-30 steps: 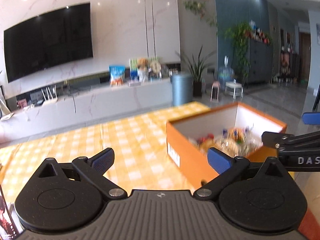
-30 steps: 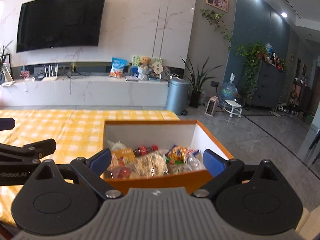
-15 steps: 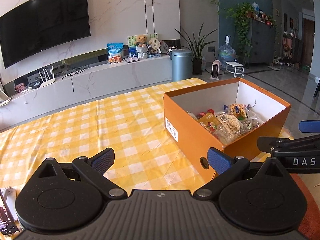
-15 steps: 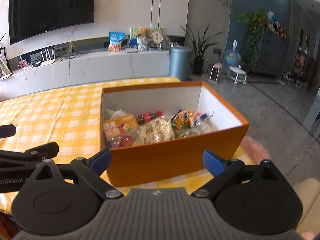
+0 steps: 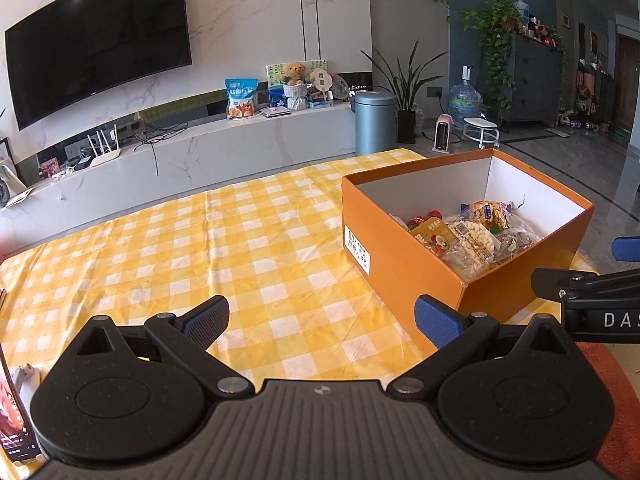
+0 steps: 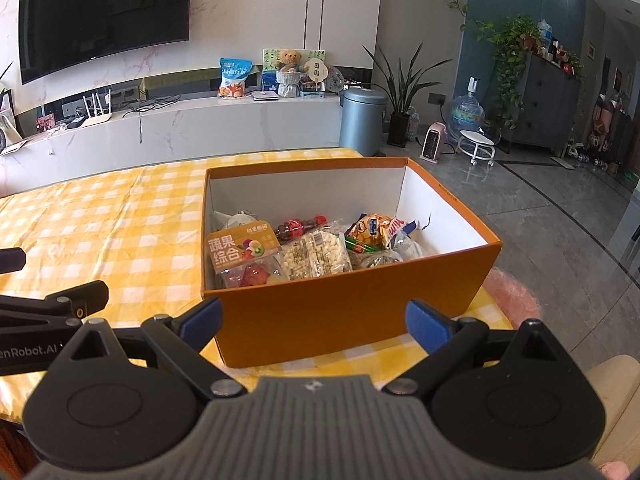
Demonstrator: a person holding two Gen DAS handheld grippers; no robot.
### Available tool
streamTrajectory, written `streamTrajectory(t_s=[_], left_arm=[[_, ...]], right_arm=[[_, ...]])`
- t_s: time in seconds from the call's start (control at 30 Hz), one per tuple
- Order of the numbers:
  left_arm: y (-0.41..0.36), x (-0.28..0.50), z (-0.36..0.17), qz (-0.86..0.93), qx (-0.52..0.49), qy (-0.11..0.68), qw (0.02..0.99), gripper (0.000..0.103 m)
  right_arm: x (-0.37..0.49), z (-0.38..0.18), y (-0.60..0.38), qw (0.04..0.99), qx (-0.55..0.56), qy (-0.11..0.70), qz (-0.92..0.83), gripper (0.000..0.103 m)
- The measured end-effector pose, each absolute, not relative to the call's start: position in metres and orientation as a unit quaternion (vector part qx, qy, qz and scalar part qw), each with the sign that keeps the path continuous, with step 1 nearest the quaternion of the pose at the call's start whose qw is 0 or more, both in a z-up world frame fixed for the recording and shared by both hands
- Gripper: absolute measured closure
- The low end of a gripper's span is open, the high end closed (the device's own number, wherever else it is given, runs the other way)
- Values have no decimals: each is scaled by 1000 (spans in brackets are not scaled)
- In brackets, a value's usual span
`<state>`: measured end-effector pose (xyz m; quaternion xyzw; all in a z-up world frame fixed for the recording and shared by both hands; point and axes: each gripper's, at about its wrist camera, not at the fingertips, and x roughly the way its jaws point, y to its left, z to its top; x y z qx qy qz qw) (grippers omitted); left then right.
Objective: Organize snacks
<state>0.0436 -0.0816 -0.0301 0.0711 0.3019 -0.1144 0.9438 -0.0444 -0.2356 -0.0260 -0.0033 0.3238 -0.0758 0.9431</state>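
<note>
An open orange box (image 6: 352,312) (image 5: 404,264) stands on the yellow checked tablecloth (image 5: 224,248), at the table's right end. Several snack packets lie inside, among them an orange fruit-mix pack (image 6: 242,250), a clear bag of white pieces (image 6: 314,256) (image 5: 474,240) and a yellow bag (image 6: 370,230). My right gripper (image 6: 316,318) hangs open just in front of the box's near wall, holding nothing. My left gripper (image 5: 322,316) is open over the cloth, left of the box, also with nothing in it. The right gripper's arm (image 5: 588,296) shows at the left wrist view's right edge.
The cloth (image 6: 100,220) left of the box is bare. A phone (image 5: 14,420) lies at the table's near left corner. Beyond the table are a white TV bench (image 5: 180,152), a grey bin (image 6: 362,120) and tiled floor (image 6: 560,220) on the right.
Both cameras have tilted down and risen a little, so the box and its contents show more from above. Both grippers stay open and hold nothing.
</note>
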Motion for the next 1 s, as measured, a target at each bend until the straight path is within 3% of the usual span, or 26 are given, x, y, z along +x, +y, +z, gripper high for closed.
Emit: streamTrajectory(t_s=[1.0], left_arm=[[-79,42,-26,-101,74,294,947,0]], right_arm=[[-48,-24,-232,946,-7,317,-62,7]])
